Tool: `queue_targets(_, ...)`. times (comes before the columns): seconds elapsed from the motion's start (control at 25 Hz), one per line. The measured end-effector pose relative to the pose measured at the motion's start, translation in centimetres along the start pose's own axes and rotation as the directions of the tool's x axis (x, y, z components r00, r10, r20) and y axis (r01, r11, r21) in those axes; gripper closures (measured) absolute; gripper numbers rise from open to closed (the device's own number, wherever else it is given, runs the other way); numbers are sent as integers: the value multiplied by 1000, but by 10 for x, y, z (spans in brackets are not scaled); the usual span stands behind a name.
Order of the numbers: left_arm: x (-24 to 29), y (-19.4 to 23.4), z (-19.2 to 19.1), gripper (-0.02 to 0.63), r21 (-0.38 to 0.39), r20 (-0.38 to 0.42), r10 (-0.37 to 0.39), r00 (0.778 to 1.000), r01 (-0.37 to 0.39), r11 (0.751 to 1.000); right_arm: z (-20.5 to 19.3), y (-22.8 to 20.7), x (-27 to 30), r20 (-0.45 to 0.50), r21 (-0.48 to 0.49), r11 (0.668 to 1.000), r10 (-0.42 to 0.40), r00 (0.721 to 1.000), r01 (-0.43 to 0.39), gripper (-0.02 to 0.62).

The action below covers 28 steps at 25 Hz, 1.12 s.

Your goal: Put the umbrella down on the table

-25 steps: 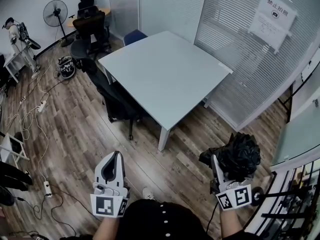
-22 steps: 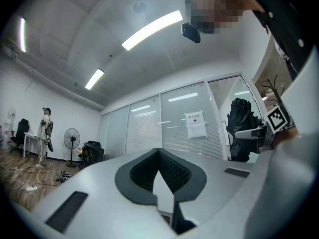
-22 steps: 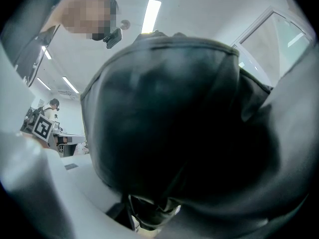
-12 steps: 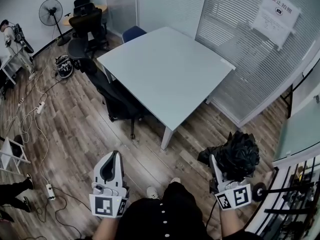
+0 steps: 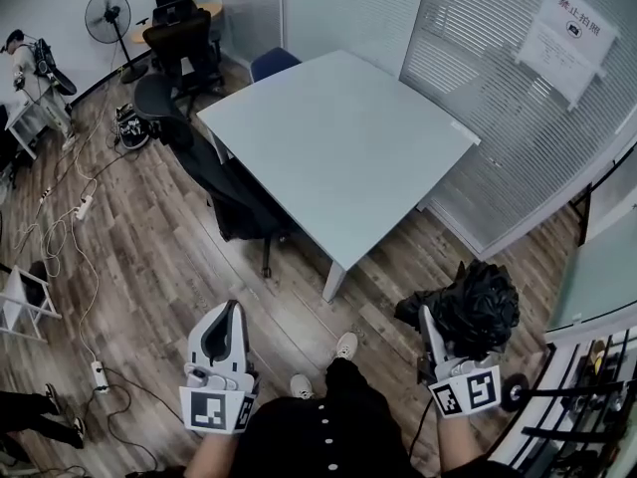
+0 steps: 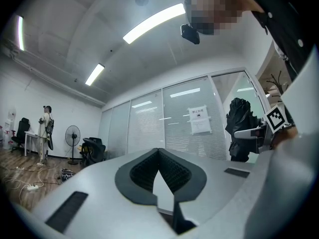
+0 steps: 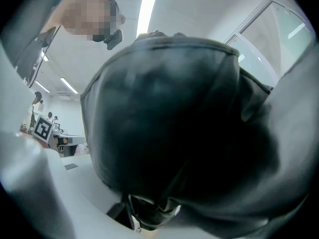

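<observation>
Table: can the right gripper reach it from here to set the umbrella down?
Probably not yet: the right gripper, shut on the umbrella, hangs over wood floor short of the table's near corner. Nothing blocks the path, so a step forward should do.

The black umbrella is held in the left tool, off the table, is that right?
Not quite. The black umbrella is held in the right tool, off the table. The head view shows it there; the left tool holds nothing.
</observation>
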<state>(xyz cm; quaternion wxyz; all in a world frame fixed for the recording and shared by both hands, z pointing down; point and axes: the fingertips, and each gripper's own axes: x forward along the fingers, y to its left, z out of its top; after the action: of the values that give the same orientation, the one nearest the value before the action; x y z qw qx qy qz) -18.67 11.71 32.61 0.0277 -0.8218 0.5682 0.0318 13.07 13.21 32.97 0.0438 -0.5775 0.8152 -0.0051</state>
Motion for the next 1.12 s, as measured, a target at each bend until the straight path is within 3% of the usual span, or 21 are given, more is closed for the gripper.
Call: queue_targets(1.12, 148, -21, -6, 592, 34, 14, 71, 997, -72, 997, -6, -113, 126, -7, 12, 994, 108, 994, -107, 322)
